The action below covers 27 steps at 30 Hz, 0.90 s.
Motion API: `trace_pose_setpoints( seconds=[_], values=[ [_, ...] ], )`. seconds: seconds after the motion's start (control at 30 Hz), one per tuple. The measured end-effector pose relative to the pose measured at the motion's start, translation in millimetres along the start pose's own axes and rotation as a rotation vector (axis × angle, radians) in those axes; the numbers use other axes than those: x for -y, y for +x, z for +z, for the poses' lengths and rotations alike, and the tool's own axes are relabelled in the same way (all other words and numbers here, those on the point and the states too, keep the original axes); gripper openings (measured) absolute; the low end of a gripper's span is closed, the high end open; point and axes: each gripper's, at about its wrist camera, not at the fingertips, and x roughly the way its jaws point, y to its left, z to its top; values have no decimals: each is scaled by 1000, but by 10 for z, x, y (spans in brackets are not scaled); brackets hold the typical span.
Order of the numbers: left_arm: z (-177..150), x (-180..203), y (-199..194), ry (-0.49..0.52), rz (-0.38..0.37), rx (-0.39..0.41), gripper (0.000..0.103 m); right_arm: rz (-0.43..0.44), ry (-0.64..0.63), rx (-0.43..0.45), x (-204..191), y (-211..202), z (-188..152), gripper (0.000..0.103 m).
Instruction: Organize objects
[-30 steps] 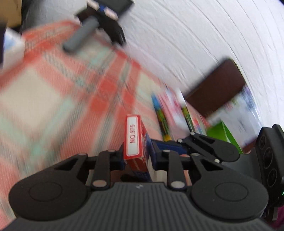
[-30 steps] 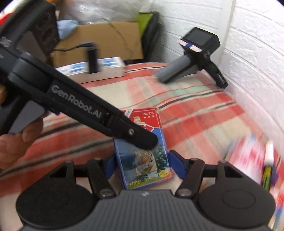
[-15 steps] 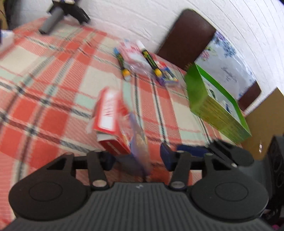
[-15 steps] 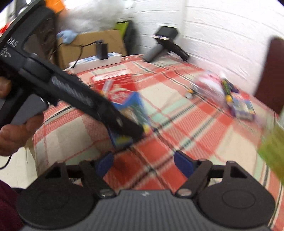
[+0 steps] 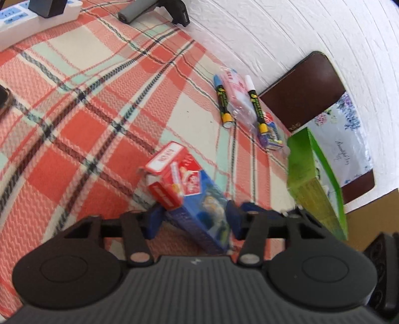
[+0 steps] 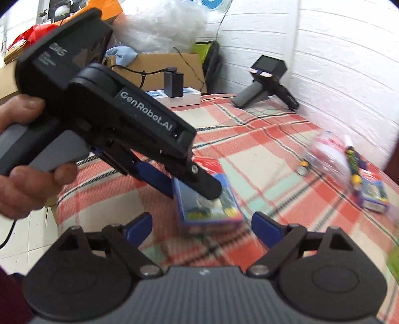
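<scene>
A red and blue card box point(image 5: 189, 192) with its flap open is between the blue pads of my left gripper point(image 5: 194, 219), which closes on its lower end above the plaid cloth. In the right wrist view the left gripper point(image 6: 159, 154) holds the same box point(image 6: 207, 206). My right gripper point(image 6: 202, 226) is open and empty just in front of the box. Two markers point(image 5: 224, 104) point(image 5: 256, 107) lie on a clear bag by the wall. A second small card box point(image 5: 271, 134) lies beside them. A green box point(image 5: 314, 179) stands at the right.
A white power strip point(image 5: 30, 20) with a black plug and a grey-handled device point(image 5: 149, 10) lie at the far end of the table. A brown chair back point(image 5: 306, 87) stands against the white wall. Cardboard boxes point(image 6: 159, 64) and clutter sit beyond the table.
My left gripper has swung with the card box from the far end toward the markers and green box. My right gripper let go of the box, opened and drew back.
</scene>
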Motion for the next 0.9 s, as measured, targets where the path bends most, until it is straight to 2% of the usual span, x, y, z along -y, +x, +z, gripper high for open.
trace_pose_setpoints(
  seconds=[0.03,0.07,0.1,0.17,0.27,0.47,0.53,0.6,0.7,0.77,0.83,0.9],
  values=[
    [-6,-6,1,9,4,3,41,2,1,-14,11,81,7,80],
    [-9,-20,0,6,4,4,38,18,27,-21,48,138,-3,62],
    [1,-32,-4,2,-1,2,37,35,72,-3,101,136,-13,60],
    [51,30,8,2,-15,-21,35,25,109,24,143,66,-50,60],
    [137,366,89,99,-54,-43,35,-109,115,96,220,-197,-135,59],
    [348,1619,582,341,-253,-91,35,-457,228,258,914,-970,-349,60],
    [317,2098,814,453,-293,-100,36,-568,287,279,1188,-1168,-466,60],
    [247,2494,1083,522,-320,-117,38,-652,357,283,1479,-1329,-607,60],
    [104,2966,1465,581,-336,-145,44,-760,429,265,1827,-1479,-820,60],
    [-23,3199,1663,625,-297,-138,45,-823,459,208,2024,-1473,-956,62],
    [-146,3287,1755,673,-252,-130,45,-874,509,157,2161,-1454,-1094,63],
    [-199,3236,1717,700,-239,-108,45,-867,561,196,2171,-1546,-1212,64]
  ],
)
